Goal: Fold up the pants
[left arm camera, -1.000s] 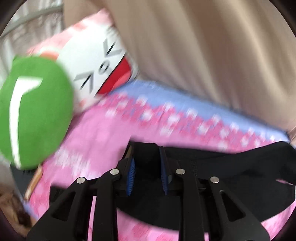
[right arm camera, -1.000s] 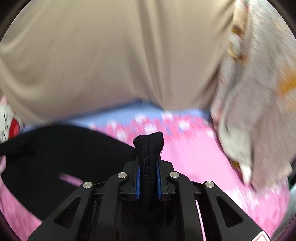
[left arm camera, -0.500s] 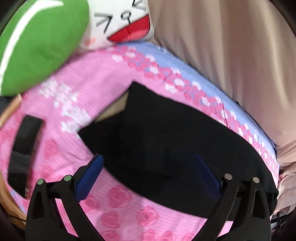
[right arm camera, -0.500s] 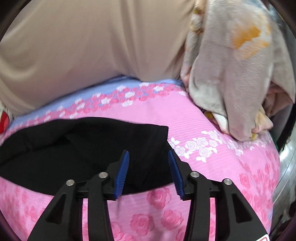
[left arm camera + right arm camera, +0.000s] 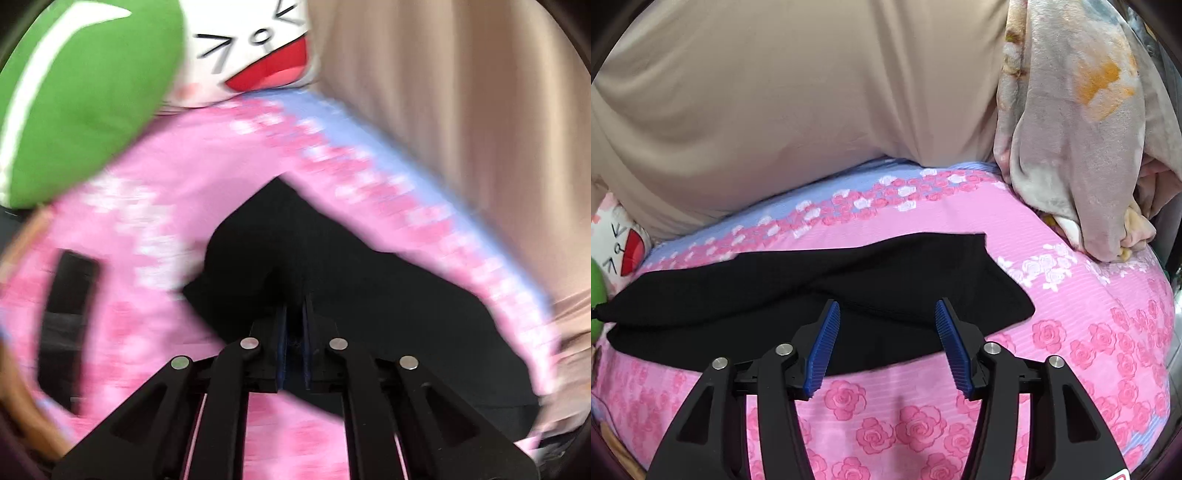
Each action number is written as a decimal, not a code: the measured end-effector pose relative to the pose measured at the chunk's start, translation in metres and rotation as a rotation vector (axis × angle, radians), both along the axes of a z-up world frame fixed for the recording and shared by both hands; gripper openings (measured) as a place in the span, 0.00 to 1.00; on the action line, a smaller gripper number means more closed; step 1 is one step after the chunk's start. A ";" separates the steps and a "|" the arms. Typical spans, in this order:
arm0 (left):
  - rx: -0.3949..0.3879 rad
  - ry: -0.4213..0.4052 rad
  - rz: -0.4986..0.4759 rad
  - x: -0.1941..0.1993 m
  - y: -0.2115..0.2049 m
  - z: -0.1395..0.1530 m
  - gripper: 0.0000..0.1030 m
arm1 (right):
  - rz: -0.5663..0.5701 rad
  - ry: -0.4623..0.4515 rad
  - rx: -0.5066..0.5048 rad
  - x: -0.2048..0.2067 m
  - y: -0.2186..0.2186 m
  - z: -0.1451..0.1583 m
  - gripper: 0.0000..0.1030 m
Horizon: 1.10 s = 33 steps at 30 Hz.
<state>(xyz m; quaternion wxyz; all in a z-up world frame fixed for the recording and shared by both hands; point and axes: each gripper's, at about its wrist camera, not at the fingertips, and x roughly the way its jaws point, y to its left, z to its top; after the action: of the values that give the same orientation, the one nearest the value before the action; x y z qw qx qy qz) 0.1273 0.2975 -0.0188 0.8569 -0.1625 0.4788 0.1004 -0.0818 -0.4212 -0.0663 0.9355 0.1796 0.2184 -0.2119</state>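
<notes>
Left wrist view is blurred, but we see our left gripper [image 5: 294,314] pinched tight on a fold of the black pants [image 5: 388,295], which lie flat across the pink bedsheet [image 5: 166,192]. Right wrist view shows our right gripper [image 5: 888,314] with jaws spreading apart and nothing clamped; the pants [image 5: 820,280] sit beyond its blue pads [image 5: 823,347], near a grey blanket [image 5: 1071,147].
</notes>
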 end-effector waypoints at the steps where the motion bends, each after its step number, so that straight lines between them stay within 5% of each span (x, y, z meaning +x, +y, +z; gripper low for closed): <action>1: 0.063 0.077 0.003 0.003 0.000 -0.020 0.10 | 0.003 0.011 0.012 0.003 0.000 -0.005 0.56; 3: 0.051 0.132 0.025 0.000 0.005 -0.043 0.13 | 0.001 0.037 0.051 0.007 -0.003 -0.016 0.56; 5: 0.067 0.100 0.044 -0.010 0.001 -0.038 0.17 | -0.002 0.038 0.098 0.006 -0.009 -0.022 0.56; 8: 0.242 0.020 0.089 -0.026 -0.024 -0.010 0.39 | 0.029 -0.018 0.193 -0.002 -0.021 -0.018 0.59; 10: 0.297 -0.055 0.089 -0.035 -0.043 0.012 0.66 | 0.048 -0.051 0.241 -0.001 -0.033 -0.012 0.62; 15: 0.253 -0.161 -0.013 -0.050 -0.097 0.037 0.71 | 0.108 -0.045 0.327 0.037 -0.069 0.000 0.62; 19: 0.186 -0.147 -0.120 -0.052 -0.141 0.025 0.75 | 0.136 0.081 0.439 0.102 -0.093 -0.019 0.62; 20: 0.179 -0.134 -0.139 -0.050 -0.151 0.020 0.75 | 0.110 0.116 0.431 0.114 -0.096 -0.025 0.56; 21: 0.165 -0.115 -0.152 -0.046 -0.161 0.013 0.75 | 0.095 0.154 0.410 0.126 -0.097 -0.030 0.02; 23: 0.141 -0.079 -0.173 -0.039 -0.175 0.001 0.75 | 0.090 0.133 0.408 0.136 -0.101 -0.028 0.04; 28: 0.148 -0.041 -0.173 -0.038 -0.183 -0.014 0.75 | 0.157 -0.203 0.238 0.051 -0.076 0.049 0.04; 31: 0.173 -0.003 -0.173 -0.037 -0.183 -0.029 0.76 | 0.104 -0.076 0.225 0.029 -0.080 0.005 0.04; 33: 0.162 0.031 -0.169 -0.034 -0.182 -0.040 0.76 | 0.084 0.025 0.331 0.027 -0.092 -0.040 0.05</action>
<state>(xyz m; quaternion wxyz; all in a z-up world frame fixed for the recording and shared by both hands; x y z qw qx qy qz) 0.0935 0.1154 -0.0590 0.8652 -0.0501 0.4941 0.0685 -0.0545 -0.5130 -0.1062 0.8984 0.3192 0.2691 -0.1362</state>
